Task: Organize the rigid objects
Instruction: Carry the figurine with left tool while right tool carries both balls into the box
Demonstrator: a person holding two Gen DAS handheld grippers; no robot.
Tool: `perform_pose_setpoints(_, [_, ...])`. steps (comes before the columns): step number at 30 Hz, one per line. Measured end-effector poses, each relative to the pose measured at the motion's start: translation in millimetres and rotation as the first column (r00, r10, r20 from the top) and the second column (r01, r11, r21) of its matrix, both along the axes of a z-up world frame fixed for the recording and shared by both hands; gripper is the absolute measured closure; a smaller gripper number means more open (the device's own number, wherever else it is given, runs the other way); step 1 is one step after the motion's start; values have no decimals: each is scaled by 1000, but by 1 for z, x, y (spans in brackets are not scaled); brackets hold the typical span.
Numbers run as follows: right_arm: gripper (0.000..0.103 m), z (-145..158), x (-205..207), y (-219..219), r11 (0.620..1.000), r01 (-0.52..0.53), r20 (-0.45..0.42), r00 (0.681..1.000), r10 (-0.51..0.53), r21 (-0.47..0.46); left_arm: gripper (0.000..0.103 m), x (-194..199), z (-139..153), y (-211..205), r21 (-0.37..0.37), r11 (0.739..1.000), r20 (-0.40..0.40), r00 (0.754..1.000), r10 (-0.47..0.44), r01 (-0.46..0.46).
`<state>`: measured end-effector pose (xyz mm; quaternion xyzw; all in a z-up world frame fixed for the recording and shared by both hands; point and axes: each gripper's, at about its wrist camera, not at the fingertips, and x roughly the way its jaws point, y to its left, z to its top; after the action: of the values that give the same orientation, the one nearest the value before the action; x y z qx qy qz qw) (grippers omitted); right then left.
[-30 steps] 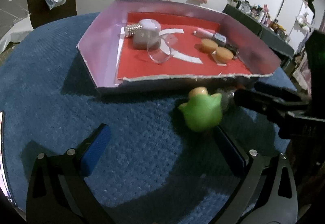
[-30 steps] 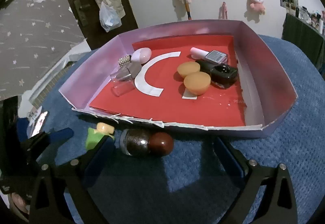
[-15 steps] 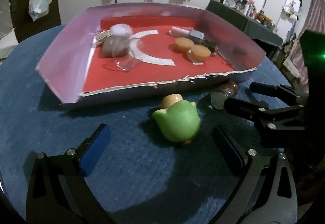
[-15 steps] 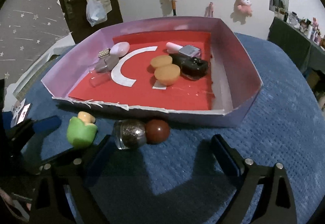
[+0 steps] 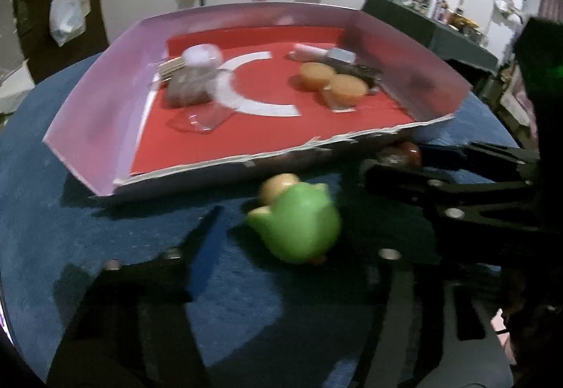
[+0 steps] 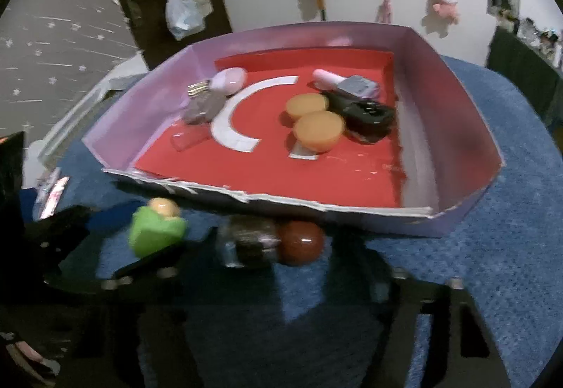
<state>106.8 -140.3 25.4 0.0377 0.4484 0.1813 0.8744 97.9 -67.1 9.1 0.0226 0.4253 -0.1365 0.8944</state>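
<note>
A green toy (image 5: 295, 222) with a tan cap lies on the blue cloth in front of the tray. It sits between the fingers of my left gripper (image 5: 292, 240), whose jaws are closing; a narrow gap still shows on the toy's left side. A small bottle with a brown round cap (image 6: 271, 243) lies on its side against the tray's front wall. My right gripper (image 6: 274, 243) is closing on it, fingers against both its ends. The pink-walled tray (image 6: 457, 113) with a red floor holds orange cups (image 6: 318, 129), a black item (image 6: 366, 113) and a clear cup (image 5: 204, 117).
The blue cloth (image 6: 492, 247) covers a round table that drops off at left and right. In the left wrist view, the right gripper (image 5: 415, 163) reaches in close beside the green toy. A wall with hung toys stands behind the tray, a dark shelf at right.
Both grippers' fingers have drawn inward, the left around the green toy, the right onto the bottle. The left view has shifted so the toy sits more centrally.
</note>
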Motion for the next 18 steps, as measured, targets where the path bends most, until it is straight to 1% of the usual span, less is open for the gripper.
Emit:
perform_pose_setpoints(1, [42, 0, -1, 1, 1000, 1, 0, 1000, -1, -7, 56, -1, 0, -3, 8, 1000, 3, 1000, -12, 12])
perform_pose_setpoints(3, [42, 0, -2, 2, 1000, 0, 4, 1000, 0, -10, 56, -4, 1, -6, 27, 999, 8, 1000, -20, 20])
perform_pose_setpoints(8, [42, 3, -7, -3, 1000, 10, 6, 1000, -10, 27, 57, -7, 5, 3, -26, 999, 2, 1000, -20, 20])
perform_pose_setpoints(10, [42, 7, -12, -3, 999, 6, 17, 1000, -6, 34, 57, -10, 8, 5, -27, 999, 13, 1000, -17, 17])
perform_pose_setpoints(18, [42, 28, -28, 0, 998, -19, 66, 998, 14, 66, 57, -22, 24, 17, -71, 997, 56, 998, -6, 10])
